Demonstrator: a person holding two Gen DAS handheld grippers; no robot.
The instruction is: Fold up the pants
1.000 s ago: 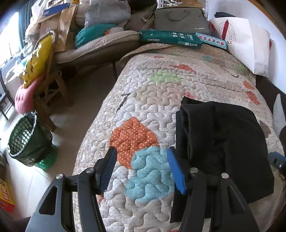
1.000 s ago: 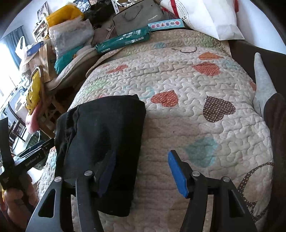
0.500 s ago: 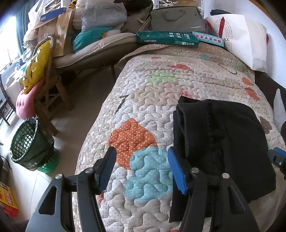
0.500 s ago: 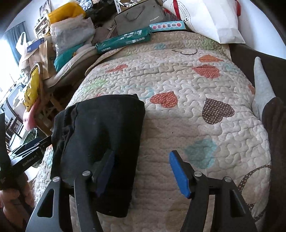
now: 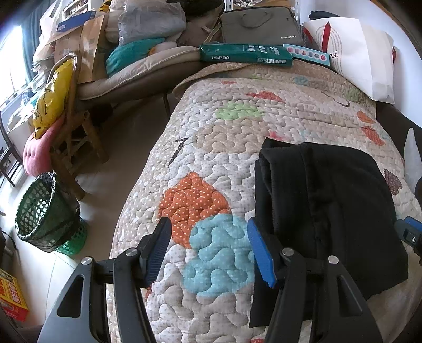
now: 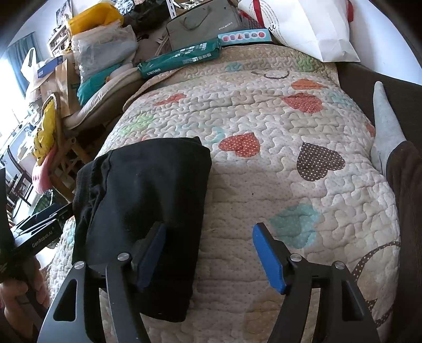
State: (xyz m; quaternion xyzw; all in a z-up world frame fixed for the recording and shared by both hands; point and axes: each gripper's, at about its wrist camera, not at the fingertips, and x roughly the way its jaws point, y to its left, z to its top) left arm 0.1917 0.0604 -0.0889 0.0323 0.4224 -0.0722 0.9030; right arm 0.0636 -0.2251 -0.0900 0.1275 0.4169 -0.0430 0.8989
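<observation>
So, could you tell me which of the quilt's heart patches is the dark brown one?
It is the brown heart with white dots, right of the folded black pants; the neighbouring red heart and the other hearts are lighter.

Brand names and labels legible around the quilted bed

The green pack (image 5: pixel 246 55) at the head of the bed carries "deli" printed upside down, with an "A4" mark near its right end; the same upside-down word shows on its end in the right wrist view. The grey bag (image 5: pixel 261 25) behind it bears a small white logo, also upside down, seemingly "EVASON" but too small to be sure. The white bag (image 5: pixel 361 55) shows the letters "ni" in script. "GenRoboAI" runs along the left gripper (image 6: pixel 39 232). Print on the yellow box (image 5: pixel 12 300) cannot be read.
</observation>
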